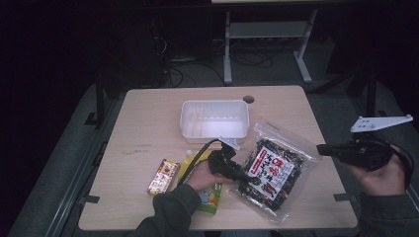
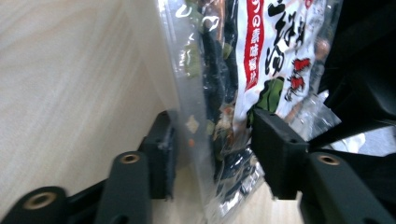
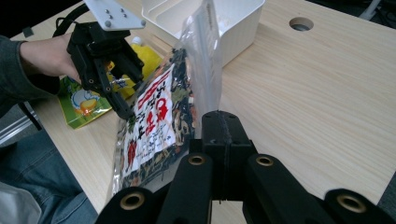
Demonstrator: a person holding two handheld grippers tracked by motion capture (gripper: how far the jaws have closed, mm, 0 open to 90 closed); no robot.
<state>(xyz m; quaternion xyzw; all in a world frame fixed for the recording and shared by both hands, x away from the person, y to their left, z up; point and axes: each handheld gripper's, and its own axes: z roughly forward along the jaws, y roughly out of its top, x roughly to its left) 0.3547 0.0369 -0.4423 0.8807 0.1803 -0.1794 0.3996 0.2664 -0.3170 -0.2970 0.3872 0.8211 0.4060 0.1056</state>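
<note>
My left gripper (image 1: 245, 176) has its jaws around the seaweed bag (image 1: 271, 170) edge, not pinching yet, so I can lift it off the table (image 1: 148, 113) toward the tub (image 1: 214, 119); right gripper (image 1: 323, 149) clamped shut, empty, held clear

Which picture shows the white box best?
The high view: the whole white box sits open behind the seaweed bag. The right gripper view catches just one corner of it; the left gripper view looks at the bag.
</note>
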